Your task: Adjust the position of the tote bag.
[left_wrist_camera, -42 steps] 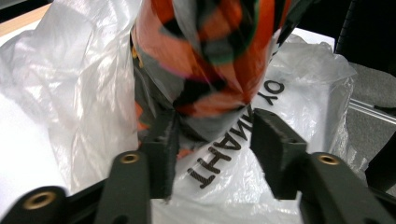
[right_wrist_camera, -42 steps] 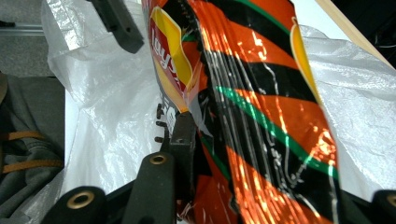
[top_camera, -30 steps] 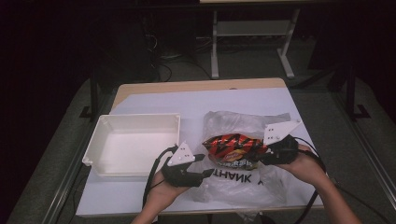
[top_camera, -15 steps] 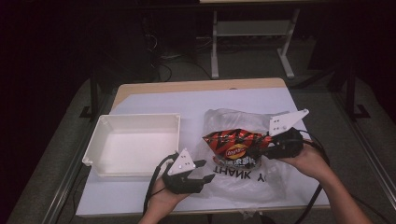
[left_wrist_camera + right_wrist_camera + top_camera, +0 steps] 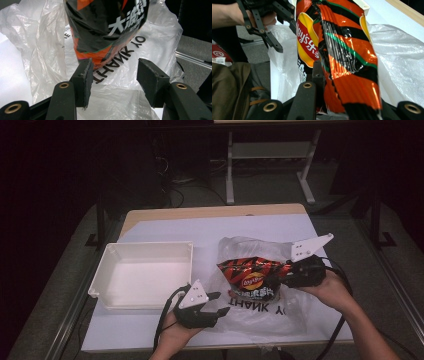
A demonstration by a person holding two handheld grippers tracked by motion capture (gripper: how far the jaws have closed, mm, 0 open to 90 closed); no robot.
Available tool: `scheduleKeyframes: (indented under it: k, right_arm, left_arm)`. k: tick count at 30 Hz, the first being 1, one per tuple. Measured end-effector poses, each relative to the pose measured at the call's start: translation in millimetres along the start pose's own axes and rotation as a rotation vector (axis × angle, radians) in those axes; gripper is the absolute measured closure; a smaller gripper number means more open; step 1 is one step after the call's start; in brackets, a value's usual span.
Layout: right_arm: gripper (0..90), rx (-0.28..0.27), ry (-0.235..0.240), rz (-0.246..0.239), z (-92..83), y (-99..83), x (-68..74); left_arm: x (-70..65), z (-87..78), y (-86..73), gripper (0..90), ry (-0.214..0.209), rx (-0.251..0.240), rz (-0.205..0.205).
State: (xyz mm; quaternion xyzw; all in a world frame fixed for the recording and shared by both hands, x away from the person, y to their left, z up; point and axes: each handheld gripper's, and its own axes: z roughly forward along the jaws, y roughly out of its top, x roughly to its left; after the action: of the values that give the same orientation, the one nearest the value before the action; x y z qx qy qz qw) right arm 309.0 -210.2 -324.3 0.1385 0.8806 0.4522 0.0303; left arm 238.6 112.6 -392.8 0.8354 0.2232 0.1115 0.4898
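Jaws of right gripper [image 5: 280, 279] have just been closing, clamped on end of chip bag [image 5: 252, 274]; jaws of left gripper [image 5: 216, 303] spread apart, nothing between pads, over plastic bag [image 5: 260, 312]. White sheet [image 5: 200, 232] covers wooden table [image 5: 210, 212]; dark room, metal frame behind. White tray [image 5: 145, 274] left of bags. Chip bag held above plastic bag, long axis across table, free end toward tray. Right gripper's far pad hidden behind chip bag.
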Motion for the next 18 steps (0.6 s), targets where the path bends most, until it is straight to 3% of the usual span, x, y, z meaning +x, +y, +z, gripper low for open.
scheduleKeyframes:
  k: [12, 18]
  right_arm:
    - [82.1, -0.021, 0.024, 0.009, -5.5, -0.6, 1.9]
    - [83.4, -0.011, 0.044, -0.012, -4.8, -0.5, 3.1]
  left_arm:
    - [-1.4, 1.1, -1.9, 48.7, -0.002, -0.003, 0.005]
    - [-2.1, 0.9, -2.7, 49.0, -0.005, -0.001, 0.012]
